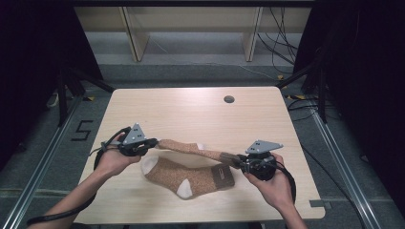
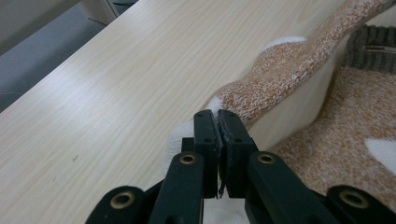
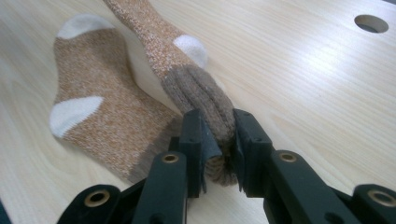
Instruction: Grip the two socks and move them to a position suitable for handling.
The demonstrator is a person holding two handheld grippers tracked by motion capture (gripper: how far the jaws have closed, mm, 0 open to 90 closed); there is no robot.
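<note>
Both tongs pinch a fuzzy knitted sock (image 1: 191, 148) (ribbed brown cuff), stretched taut.

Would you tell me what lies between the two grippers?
In the high view, the lifted sock spans from left gripper to right gripper.

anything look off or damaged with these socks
Nothing damaged. One brown sock lies flat on the table; the other sock is stretched between the left gripper, pinching its toe, and the right gripper, clamping its cuff.
</note>
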